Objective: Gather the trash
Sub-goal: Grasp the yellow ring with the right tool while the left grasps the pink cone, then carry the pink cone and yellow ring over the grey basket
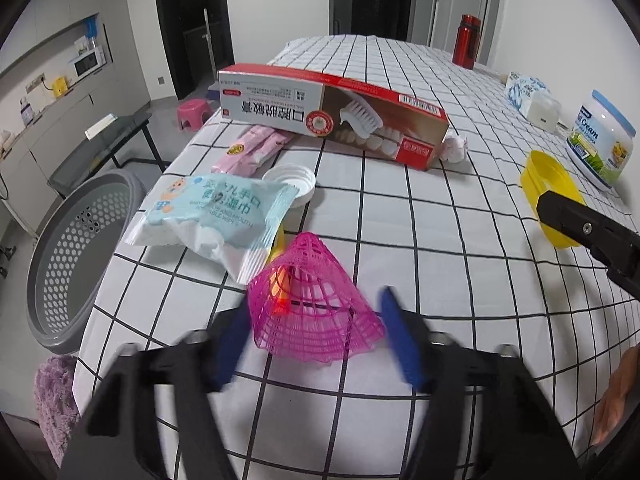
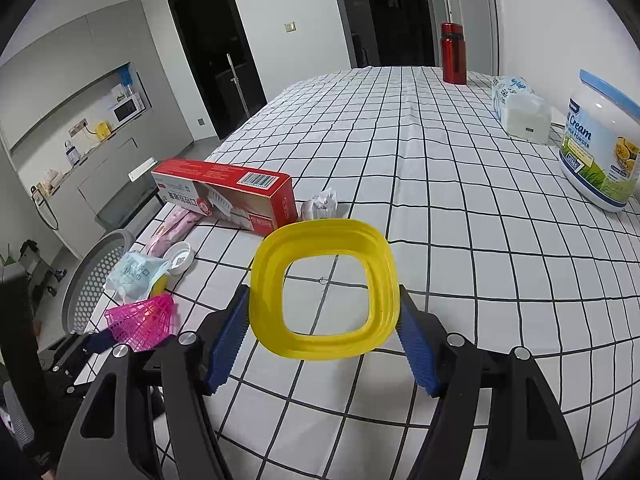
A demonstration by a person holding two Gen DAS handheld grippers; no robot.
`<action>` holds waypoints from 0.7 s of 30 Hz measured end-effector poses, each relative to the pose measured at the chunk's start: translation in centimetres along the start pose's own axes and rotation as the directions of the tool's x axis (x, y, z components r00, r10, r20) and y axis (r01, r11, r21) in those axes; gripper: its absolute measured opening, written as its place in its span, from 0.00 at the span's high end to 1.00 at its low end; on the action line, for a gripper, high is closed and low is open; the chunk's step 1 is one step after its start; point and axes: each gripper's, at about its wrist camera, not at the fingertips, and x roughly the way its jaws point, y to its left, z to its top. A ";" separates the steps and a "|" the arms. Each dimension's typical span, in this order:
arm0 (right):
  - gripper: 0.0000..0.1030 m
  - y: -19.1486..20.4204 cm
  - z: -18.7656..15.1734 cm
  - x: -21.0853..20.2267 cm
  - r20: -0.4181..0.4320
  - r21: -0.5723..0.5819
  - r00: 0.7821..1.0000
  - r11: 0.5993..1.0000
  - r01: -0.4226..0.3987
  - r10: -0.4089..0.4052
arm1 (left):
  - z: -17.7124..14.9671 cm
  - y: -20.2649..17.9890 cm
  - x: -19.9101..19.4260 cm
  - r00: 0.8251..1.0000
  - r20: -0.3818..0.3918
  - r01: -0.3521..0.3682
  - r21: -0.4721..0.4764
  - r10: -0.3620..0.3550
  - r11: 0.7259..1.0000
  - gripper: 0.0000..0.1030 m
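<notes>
A pink mesh cone (image 1: pixel 312 312) lies on the checked tablecloth between the fingers of my left gripper (image 1: pixel 316 336), which is open around it; the fingers look motion-blurred. The cone also shows in the right wrist view (image 2: pixel 140 320). My right gripper (image 2: pixel 324 332) is shut on a yellow square plastic ring (image 2: pixel 324 292) and holds it above the table; the ring also shows in the left wrist view (image 1: pixel 552 192). A blue wet-wipes packet (image 1: pixel 204 216), a white lid (image 1: pixel 292 180), a pink packet (image 1: pixel 252 148), a red toothpaste box (image 1: pixel 332 116) and a crumpled paper (image 1: pixel 454 148) lie beyond.
A grey perforated bin (image 1: pixel 76 260) stands off the table's left edge. A milk powder jar (image 1: pixel 604 140), a tissue pack (image 1: pixel 532 96) and a red flask (image 1: pixel 466 42) stand at the right and far side. A glass side table (image 1: pixel 104 148) is left.
</notes>
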 end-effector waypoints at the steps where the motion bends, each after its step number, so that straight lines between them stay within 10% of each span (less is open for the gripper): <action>1: 0.34 0.0 0.0 0.0 0.000 0.000 1.000 1.000 -0.001 0.001 | 0.0 0.1 -0.2 1.000 0.005 0.002 -0.002 -0.002 1.000 0.52; 21: 0.34 2.6 -1.8 -1.0 0.010 0.007 1.000 1.000 -0.005 0.005 | 0.3 4.2 -6.6 0.988 0.154 0.025 -0.005 -0.024 1.000 0.62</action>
